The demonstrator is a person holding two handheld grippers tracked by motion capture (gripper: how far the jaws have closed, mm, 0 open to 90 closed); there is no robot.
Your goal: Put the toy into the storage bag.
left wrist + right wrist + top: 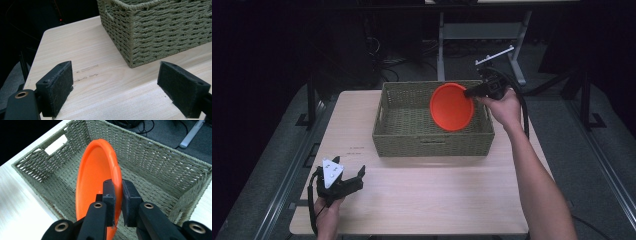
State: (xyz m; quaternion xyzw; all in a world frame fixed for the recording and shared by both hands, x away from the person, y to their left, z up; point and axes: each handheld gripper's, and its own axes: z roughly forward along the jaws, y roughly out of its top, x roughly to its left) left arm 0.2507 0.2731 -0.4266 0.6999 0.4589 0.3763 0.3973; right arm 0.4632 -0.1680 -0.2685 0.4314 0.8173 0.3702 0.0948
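Orange plate (452, 107): held on edge by rim in closed right fingers (117, 195), above woven basket (402, 137) interior. Placement judged nearly done; lowering and release outstanding. Left fingers (61, 82): wide apart, nothing held, over worktop (422, 195).

**Legible markings: none**

Item: two short lines of faint grey print (87, 72) on the light wooden table (105, 100), just left of the woven basket (162, 32) and ahead of the left gripper's jaws. Characters too small and blurred to read. The same print appears in the high view as a faint mark (356, 149) on the table (427, 200). The basket carries no label.
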